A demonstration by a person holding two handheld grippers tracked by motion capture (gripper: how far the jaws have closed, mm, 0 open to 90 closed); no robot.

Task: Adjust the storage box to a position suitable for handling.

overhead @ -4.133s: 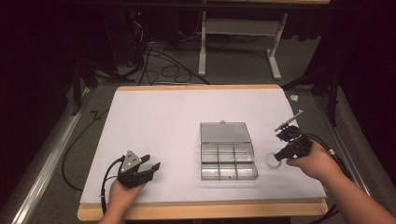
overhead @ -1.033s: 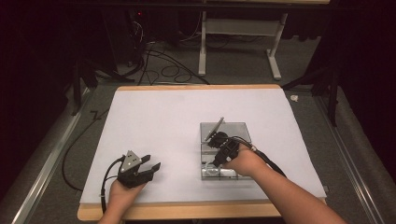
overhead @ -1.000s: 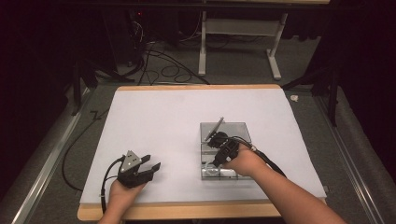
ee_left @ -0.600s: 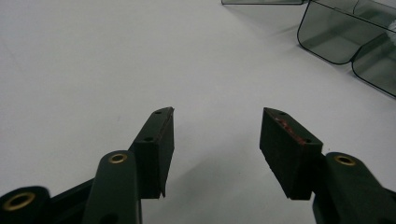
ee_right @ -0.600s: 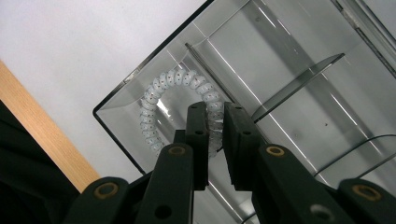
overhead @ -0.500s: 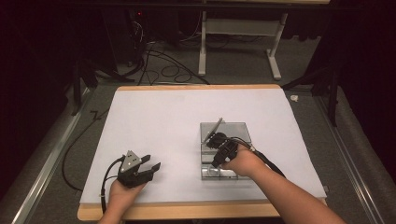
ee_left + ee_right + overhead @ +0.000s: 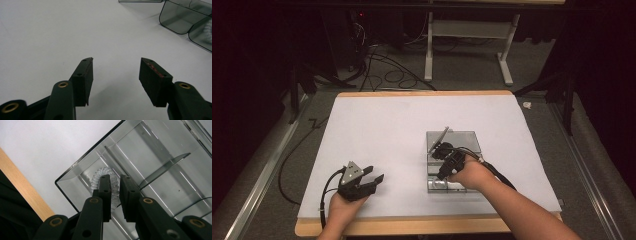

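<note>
coil tie (image 7: 113, 185) between right jaws

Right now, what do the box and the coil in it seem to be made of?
The box looks like clear, smooth hard plastic: the white table shows through its walls, and its edges and dividers catch bright glints. The coil looks like translucent whitish plastic, probably springy: it is wound in tight, even spiral loops with a slight gloss. Whether it is soft or stiff cannot be told by eye.

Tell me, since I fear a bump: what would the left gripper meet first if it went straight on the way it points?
Bare white table surface lies ahead of the left gripper; the clear organizer box sits off to one side, so the way looks free, though depth is unclear.
</note>
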